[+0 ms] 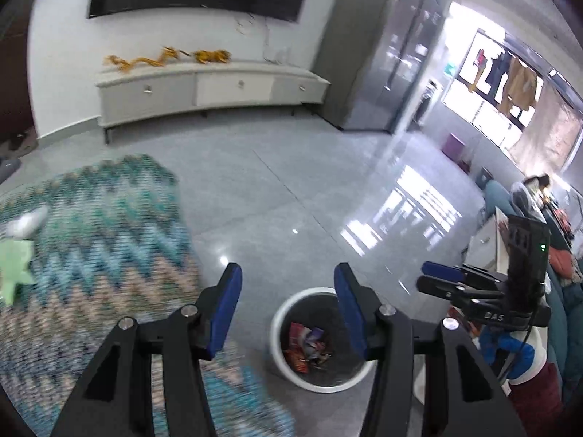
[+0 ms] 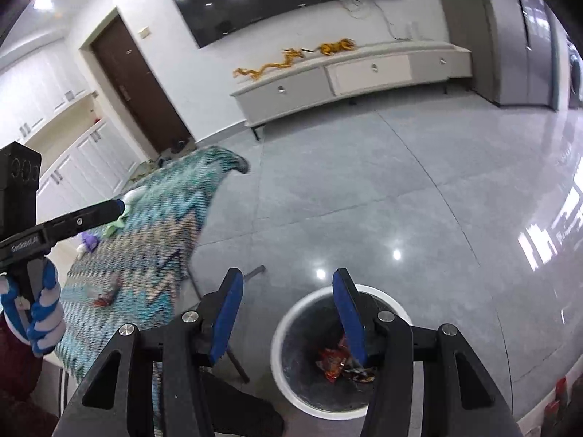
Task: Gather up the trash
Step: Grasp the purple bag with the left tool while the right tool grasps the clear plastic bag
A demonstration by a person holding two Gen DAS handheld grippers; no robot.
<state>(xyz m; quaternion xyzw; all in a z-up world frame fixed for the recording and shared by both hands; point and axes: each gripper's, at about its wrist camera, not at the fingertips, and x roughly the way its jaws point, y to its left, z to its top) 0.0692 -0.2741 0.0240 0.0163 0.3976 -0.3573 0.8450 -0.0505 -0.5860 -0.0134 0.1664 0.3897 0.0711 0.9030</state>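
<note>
A round bin with a white rim (image 1: pixel 277 322) (image 2: pixel 288 322) stands on the grey floor, with red snack wrappers (image 1: pixel 304 346) (image 2: pixel 337 362) at its bottom. My left gripper (image 1: pixel 288 293) hangs open above it, nothing between its blue pads. My right gripper (image 2: pixel 288 302) is open and empty over the same bin. Each shows in the other's view: right gripper (image 1: pixel 433 279), left gripper (image 2: pixel 117 207) held by a gloved hand (image 2: pixel 43 309). On the zigzag tablecloth (image 2: pixel 156 240) lie a red wrapper (image 2: pixel 105 296), a purple scrap (image 2: pixel 89 240), green paper (image 1: pixel 14 266) and a white wad (image 1: pixel 25 222).
The clothed table (image 1: pixel 109 240) stands left of the bin, its dark legs (image 2: pixel 235 358) close to the rim. A low white cabinet (image 1: pixel 204 91) with yellow ornaments runs along the far wall under a television. A tall grey cupboard (image 1: pixel 368 54) stands at the back right, a teal sofa (image 1: pixel 568 313) at the right.
</note>
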